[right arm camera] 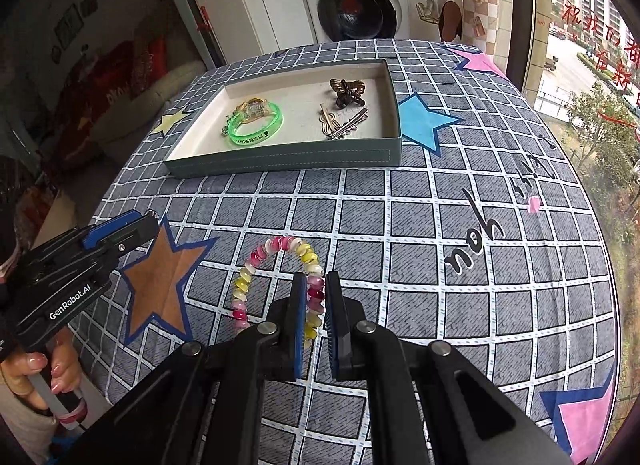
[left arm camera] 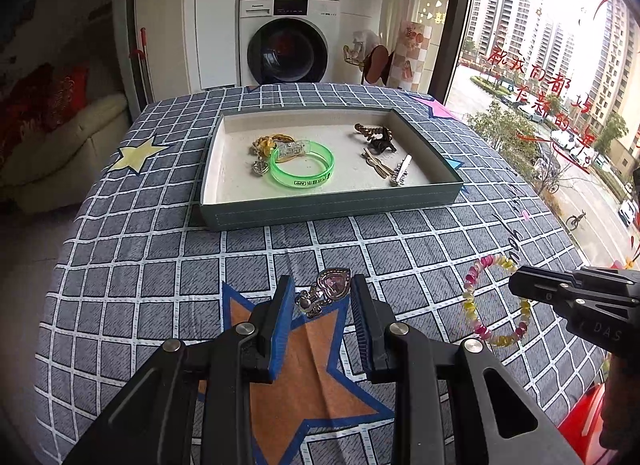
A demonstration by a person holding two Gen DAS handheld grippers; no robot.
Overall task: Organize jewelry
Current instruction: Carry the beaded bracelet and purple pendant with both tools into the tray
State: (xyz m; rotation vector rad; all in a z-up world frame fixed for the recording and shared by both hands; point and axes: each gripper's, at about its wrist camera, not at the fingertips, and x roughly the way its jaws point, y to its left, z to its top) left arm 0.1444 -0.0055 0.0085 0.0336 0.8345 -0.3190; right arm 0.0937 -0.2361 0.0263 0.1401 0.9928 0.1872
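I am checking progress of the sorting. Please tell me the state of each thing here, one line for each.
Left gripper: shut on the heart brooch.
Heart brooch: held, not yet in the tray.
Right gripper: shut on the bead bracelet.
Bead bracelet: held, outside the tray.
Tray: open, holding jewelry.
Green bangle: lying in the tray.
Brown claw clip: lying in the tray.

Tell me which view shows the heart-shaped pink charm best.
Left wrist view: the heart-shaped pink charm sits close and sharp between the left gripper fingers. In the right wrist view the gripper body hides it, barring a sliver at the fingertips.
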